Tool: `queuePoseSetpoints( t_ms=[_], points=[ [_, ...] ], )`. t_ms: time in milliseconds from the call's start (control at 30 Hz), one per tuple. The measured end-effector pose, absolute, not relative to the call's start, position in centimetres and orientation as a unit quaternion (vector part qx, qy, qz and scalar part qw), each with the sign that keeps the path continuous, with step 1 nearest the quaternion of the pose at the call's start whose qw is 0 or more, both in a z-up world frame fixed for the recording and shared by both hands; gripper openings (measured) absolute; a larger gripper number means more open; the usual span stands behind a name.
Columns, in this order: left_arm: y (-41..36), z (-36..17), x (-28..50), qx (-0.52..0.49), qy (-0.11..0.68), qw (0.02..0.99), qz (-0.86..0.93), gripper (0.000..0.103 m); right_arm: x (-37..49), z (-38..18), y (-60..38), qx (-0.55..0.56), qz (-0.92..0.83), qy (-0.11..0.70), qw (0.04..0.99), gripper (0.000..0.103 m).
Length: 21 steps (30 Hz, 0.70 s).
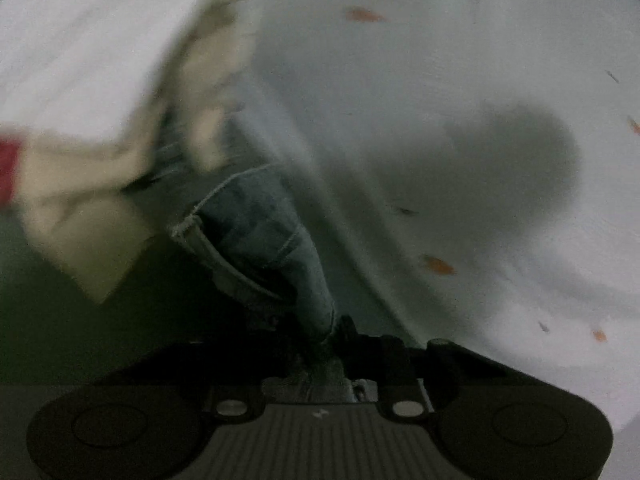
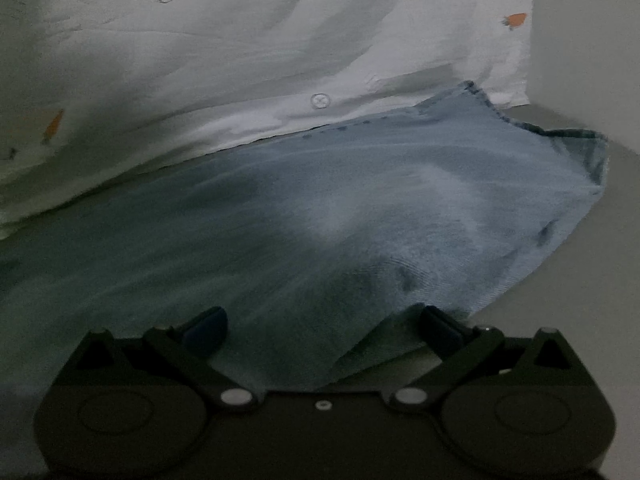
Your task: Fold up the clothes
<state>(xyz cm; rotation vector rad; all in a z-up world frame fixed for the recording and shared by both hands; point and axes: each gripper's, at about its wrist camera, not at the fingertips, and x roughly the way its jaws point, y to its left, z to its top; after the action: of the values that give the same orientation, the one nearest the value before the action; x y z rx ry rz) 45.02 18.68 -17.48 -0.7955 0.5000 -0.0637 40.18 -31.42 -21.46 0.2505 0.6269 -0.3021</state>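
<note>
Denim gripped on my left, fold barely begun.

My left tongs [image 1: 320, 350] are closed on a bunched edge of the light-blue denim garment [image 1: 260, 232], which hangs stretched away from them; beyond it lies a blurred cream cloth [image 1: 100, 184]. My right tongs [image 2: 320, 324] stand wide open over the denim spread flat, gripping nothing. I judge no fold is finished. Everything rests on a white bed sheet printed with small orange carrots [image 2: 200, 60]; a plain grey wall shows at the far right.

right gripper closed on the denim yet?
No. The right gripper stands open: its fingers sit wide apart over the denim garment, pads not pressing it.
</note>
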Motion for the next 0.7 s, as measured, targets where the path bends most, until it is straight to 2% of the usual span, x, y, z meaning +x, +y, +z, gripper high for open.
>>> queuePoseSetpoints(
  t_ms=[200, 300, 433, 500, 633, 700],
  points=[
    [8.4, -11.8, 48.0, -0.263, 0.230, 0.921, -0.174, 0.022, 39.3, -21.3, -33.5, 0.159, -0.099, 0.301, 0.935, 0.103],
    [2.6, -12.5, 49.8, -0.227, 0.257, 0.903, -0.259, 0.023, 38.5, -21.3, -34.6, 0.200, -0.087, 0.292, 0.931, 0.103],
    [-4.5, -16.3, 52.7, -0.198, 0.335, 0.860, -0.331, 0.030, 37.1, -21.2, -36.2, 0.272, -0.072, 0.283, 0.917, 0.103],
    [-6.2, -17.1, 53.3, -0.191, 0.366, 0.843, -0.344, 0.028, 36.5, -21.0, -37.1, 0.317, -0.060, 0.281, 0.904, 0.103],
    [-6.4, -15.7, 51.9, -0.175, 0.341, 0.848, -0.366, 0.041, 35.4, -19.7, -38.2, 0.370, -0.026, 0.251, 0.894, 0.103],
    [-5.3, -15.2, 51.9, -0.176, 0.334, 0.864, -0.333, 0.043, 35.9, -19.0, -38.3, 0.394, 0.005, 0.238, 0.888, 0.103]
  ],
)
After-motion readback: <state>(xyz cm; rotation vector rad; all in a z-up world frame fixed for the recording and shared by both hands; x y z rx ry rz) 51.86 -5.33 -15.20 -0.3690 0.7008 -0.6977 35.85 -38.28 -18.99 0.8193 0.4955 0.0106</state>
